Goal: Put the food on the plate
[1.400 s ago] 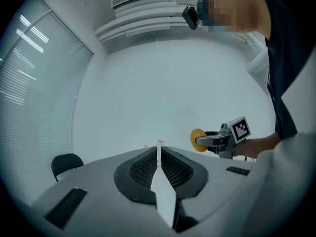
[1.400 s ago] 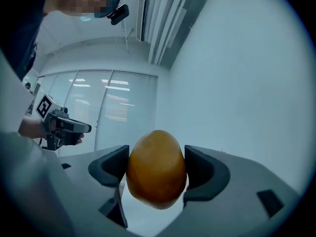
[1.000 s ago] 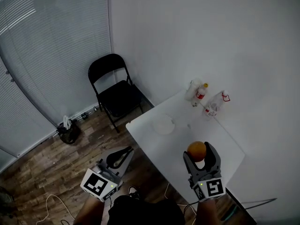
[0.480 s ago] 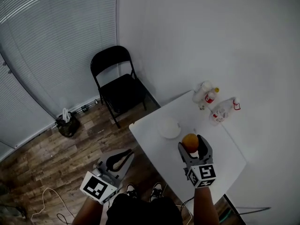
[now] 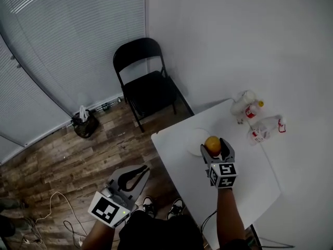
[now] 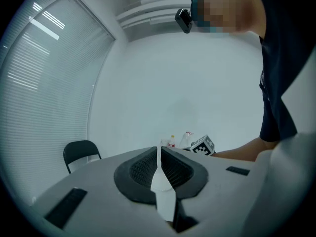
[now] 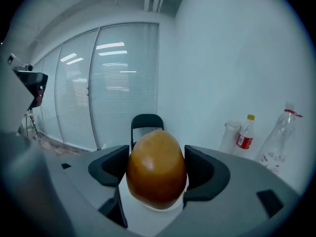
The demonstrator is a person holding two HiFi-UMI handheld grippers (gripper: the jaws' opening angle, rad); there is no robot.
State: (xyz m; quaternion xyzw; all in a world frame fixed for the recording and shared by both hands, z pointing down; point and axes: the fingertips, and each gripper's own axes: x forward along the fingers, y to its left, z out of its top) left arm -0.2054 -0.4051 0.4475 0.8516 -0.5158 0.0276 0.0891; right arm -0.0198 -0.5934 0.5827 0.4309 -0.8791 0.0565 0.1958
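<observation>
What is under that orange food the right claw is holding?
The white plate, on the table, lies below the orange food held in the right gripper. Food and gripper cover part of the plate; whether they touch cannot be told.

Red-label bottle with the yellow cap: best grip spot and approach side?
Pinch the red-label bottle across its round body at the label, coming from the open front of the table. It stands upright. The white container sits close on one side, the clear bottle stands on the other and the wall is behind, so the front looks freest.
</observation>
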